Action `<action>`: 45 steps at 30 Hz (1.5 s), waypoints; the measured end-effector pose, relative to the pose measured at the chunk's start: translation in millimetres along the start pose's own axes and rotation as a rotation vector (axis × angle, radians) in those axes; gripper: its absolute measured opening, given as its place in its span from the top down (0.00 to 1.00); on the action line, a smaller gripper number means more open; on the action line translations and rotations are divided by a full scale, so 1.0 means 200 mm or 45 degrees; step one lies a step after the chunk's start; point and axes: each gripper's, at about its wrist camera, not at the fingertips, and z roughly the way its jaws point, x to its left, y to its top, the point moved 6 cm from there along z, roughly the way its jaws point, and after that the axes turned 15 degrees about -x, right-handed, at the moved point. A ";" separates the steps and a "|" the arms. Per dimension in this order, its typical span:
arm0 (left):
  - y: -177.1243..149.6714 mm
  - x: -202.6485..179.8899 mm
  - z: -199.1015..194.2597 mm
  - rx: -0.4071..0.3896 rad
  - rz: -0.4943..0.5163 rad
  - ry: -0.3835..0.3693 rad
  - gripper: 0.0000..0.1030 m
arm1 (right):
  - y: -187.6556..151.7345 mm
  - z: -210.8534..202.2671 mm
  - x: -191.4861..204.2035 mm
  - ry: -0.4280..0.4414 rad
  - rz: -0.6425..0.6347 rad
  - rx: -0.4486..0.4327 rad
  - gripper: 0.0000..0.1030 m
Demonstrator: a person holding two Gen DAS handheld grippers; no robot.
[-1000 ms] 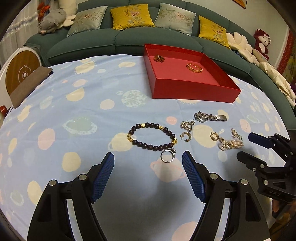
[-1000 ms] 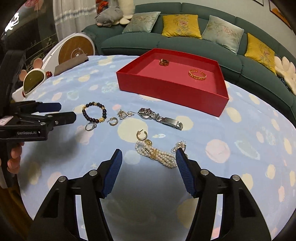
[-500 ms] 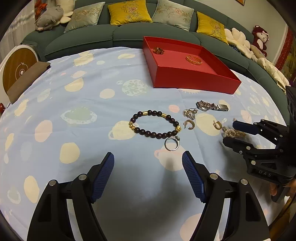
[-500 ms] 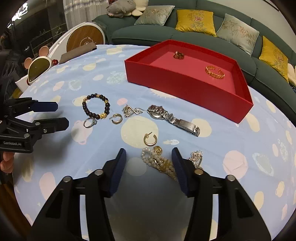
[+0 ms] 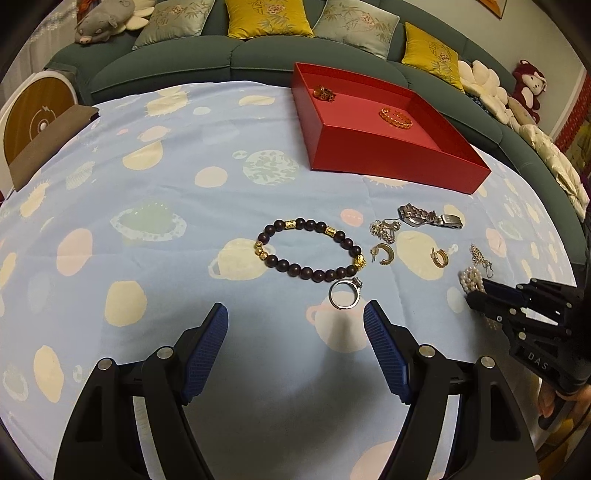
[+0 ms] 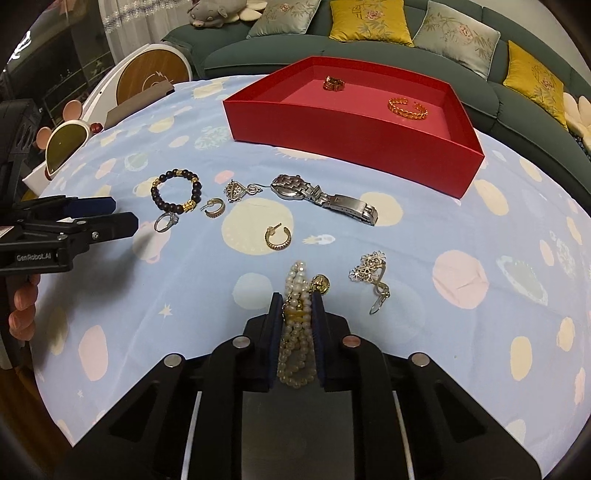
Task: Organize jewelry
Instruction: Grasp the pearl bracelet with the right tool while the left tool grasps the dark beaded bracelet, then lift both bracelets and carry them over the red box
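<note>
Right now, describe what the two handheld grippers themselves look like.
Both are matte black plastic. The left gripper has angular fingers with silver screw heads and ribbed blue pads; its side reads "GenRobot.AI" in the right wrist view. The right gripper matches it, with "DAS" embossed on its body. No cables or sleeves show.

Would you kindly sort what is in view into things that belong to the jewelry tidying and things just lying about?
Belongs to the job:
- red cardboard tray
- white pearl bracelet, clamped in the right gripper
- dark wooden bead bracelet
- silver metal watch
- silver ring

Lying about:
- yellow embroidered cushions
- grey plush toy
</note>
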 end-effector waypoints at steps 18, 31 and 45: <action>0.12 0.08 0.18 -0.084 0.004 0.171 0.47 | 0.02 -0.07 0.03 0.027 0.087 -0.020 0.86; 0.13 -0.05 0.21 -0.122 0.106 0.115 0.95 | 0.07 -0.11 0.01 0.021 0.120 -0.057 0.86; 0.34 -0.29 -0.07 -0.250 0.063 -0.132 0.95 | 0.21 -0.19 -0.02 0.003 0.174 -0.163 0.86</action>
